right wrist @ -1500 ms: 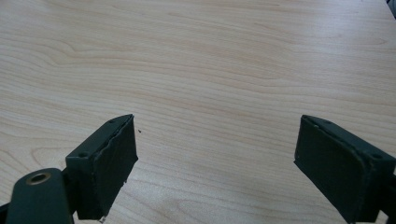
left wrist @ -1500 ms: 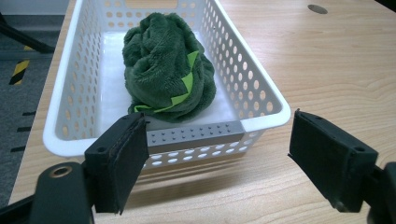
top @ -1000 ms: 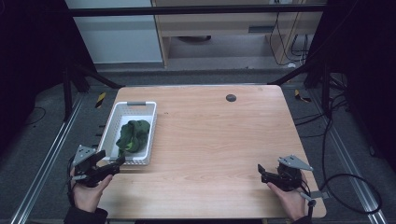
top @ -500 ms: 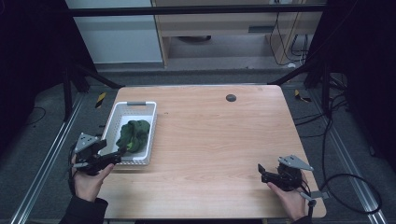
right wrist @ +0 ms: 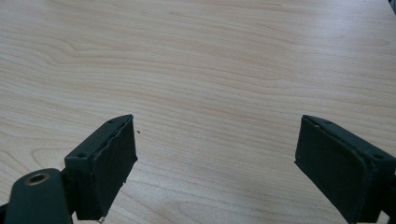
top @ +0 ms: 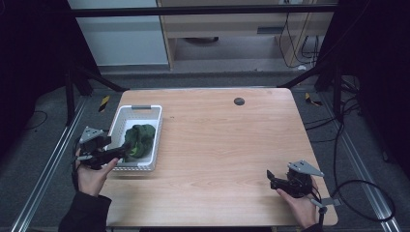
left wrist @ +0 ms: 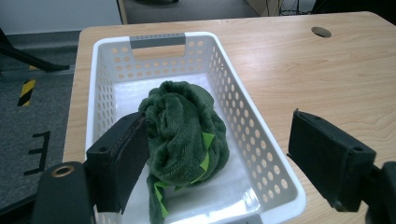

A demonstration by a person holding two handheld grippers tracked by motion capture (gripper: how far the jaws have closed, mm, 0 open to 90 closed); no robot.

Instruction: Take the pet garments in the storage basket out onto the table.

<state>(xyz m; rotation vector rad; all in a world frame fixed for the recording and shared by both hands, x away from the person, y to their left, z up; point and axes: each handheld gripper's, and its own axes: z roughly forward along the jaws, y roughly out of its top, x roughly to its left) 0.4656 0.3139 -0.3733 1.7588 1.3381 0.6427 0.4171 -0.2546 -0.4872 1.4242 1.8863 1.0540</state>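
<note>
No brand or label reads on anything here; the one mark is a dark letter-like shape on the floor (left wrist: pixel 38 153), left of your left gripper (left wrist: pixel 219 158).

That gripper hangs at the near end of the basket (left wrist: pixel 261 140) with its jaws spread wide and nothing between them. One jaw sits inside the basket, close beside the cloth (left wrist: pixel 184 130); the other is outside, past the basket's far side wall, so that wall runs between them. The basket's near rim lies just under the jaws and its grey handle (left wrist: pixel 158 41) is at the end far from you.

The cloth is a dark green, plush bundle with bright green tabs at its lower folds, lying in the basket's middle, straight ahead of the gripper.

Your right gripper (right wrist: pixel 215 158) is also wide open and empty, low over bare table (right wrist: pixel 210 60), with open wood all around it.
</note>
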